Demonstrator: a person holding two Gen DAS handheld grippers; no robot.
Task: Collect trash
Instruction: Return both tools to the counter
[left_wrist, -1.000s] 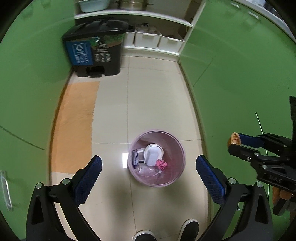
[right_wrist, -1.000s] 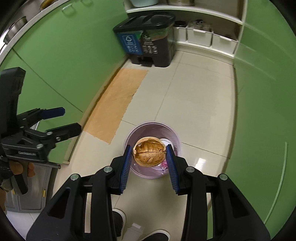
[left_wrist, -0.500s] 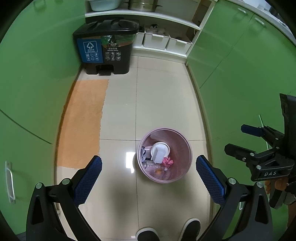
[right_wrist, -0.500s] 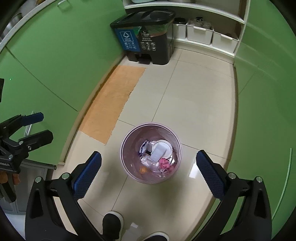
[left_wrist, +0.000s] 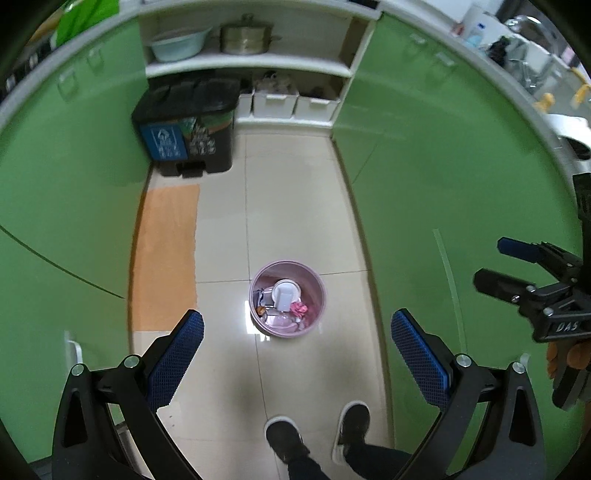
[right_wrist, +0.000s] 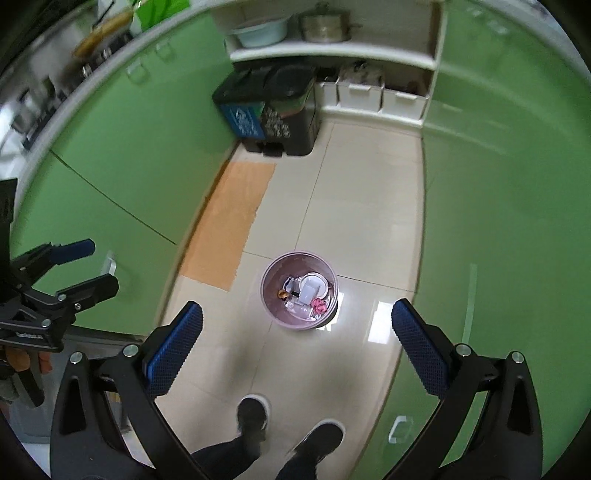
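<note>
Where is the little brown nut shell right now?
The brown shell lies inside the pink bin on the floor, at the bin's left edge beside the white cup. Both wrist views show it, between and beyond the open claw pads.

- One round pink plastic waste basket (left_wrist: 288, 299) (right_wrist: 299, 291) at the centre of the frame, on the tiled floor.
- Inside it, one white round lidded container (left_wrist: 285, 291), one crumpled pink scrap (left_wrist: 299, 307) and one small brown piece (right_wrist: 283, 294) at the left rim; the clear items beneath are too jumbled to count.
- One black two-compartment pedal bin (left_wrist: 188, 125) in the upper left.
- Three white rectangular storage boxes (left_wrist: 275, 102) on the low shelf, upper centre.
- One pale blue basin (left_wrist: 177, 45) and one steel lidded pot (left_wrist: 245, 38) on the shelf above.
- One orange floor mat (left_wrist: 166, 251) at left.
- Two dark shoes (left_wrist: 284, 439) at the bottom.
- Two black grippers with blue pads, left gripper (left_wrist: 295, 354) and right gripper (right_wrist: 295, 350), each with jaws spread wide.
</note>
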